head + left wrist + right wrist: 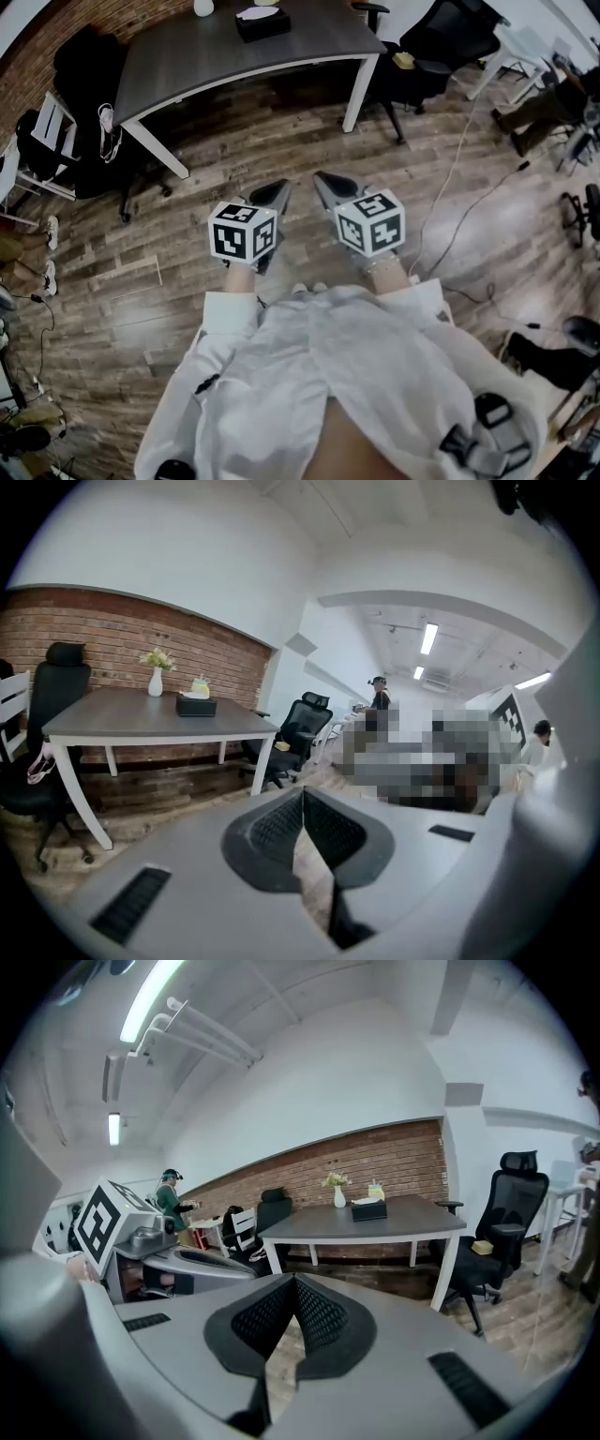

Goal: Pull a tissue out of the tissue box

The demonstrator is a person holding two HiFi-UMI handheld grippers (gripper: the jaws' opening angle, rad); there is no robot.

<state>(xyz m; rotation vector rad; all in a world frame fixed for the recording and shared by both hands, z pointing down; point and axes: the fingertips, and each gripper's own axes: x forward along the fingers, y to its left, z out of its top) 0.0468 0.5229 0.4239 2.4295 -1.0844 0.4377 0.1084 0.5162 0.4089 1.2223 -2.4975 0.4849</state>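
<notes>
The black tissue box point(262, 21) with a white tissue sticking out stands on the far side of the grey table point(187, 56). It shows small in the left gripper view point(196, 705) and in the right gripper view point(369, 1209). Both grippers hover side by side over the wooden floor, well short of the table. The left gripper point(284, 184) point(303, 792) is shut with nothing between its pads. The right gripper point(320, 175) point(294, 1281) is also shut and empty. Both point toward the table and somewhat downward.
A white vase point(156, 682) with flowers stands beside the box. Black office chairs point(450, 42) point(94, 56) flank the table, with a white chair point(52, 131) at the left. A cable point(469, 206) runs across the floor at the right. People stand far off point(378, 694).
</notes>
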